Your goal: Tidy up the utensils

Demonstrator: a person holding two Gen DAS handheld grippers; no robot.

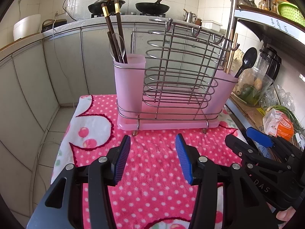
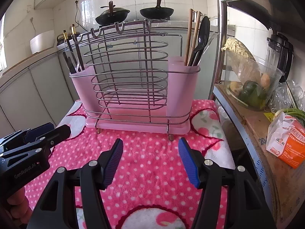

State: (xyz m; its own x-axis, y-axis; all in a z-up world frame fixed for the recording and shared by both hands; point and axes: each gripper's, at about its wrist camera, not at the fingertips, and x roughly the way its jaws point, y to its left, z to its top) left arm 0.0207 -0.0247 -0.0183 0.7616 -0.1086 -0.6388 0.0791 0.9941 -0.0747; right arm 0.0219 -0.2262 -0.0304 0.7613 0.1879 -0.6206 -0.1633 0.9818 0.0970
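1. The utensil rack point(image 1: 171, 87) sits near the far edge of the table point(image 1: 152, 162), on the pink polka-dot towel point(image 1: 144, 171). It's a wire frame over a pink tray, with a pink cup at each end.
2. The left cup point(image 1: 129, 80) has dark chopsticks point(image 1: 111, 28) with gold bands, plus what looks like a clear spoon point(image 1: 119, 45). They all lean a bit to the left.
3. The right cup point(image 2: 183, 80) holds a black spoon point(image 2: 200, 40) and two light wooden chopsticks point(image 2: 191, 36), standing pretty much upright.
4. The wire middle section of the rack looks empty to me, same for the hooks along the top rail.
5. The left hand-held gripper point(image 1: 152, 156) is over the towel, just short of the rack. Its blue pads are spread wide with only towel between them, so it's holding nothing.
6. The right hand-held gripper point(image 2: 150, 158) is much the same: jaws apart, nothing in them, hovering in front of the rack's right half.
7. The two sit side by side, close but not touching; each one shows up at the edge of the other's view.
8. Off to the right there's a shelf point(image 2: 253, 118) with a clear tub of veggies point(image 2: 251, 84), an orange-and-white carton point(image 2: 286, 143) and a blender point(image 2: 280, 51).
9. Behind are a counter and two woks point(image 1: 152, 7) on a stove.
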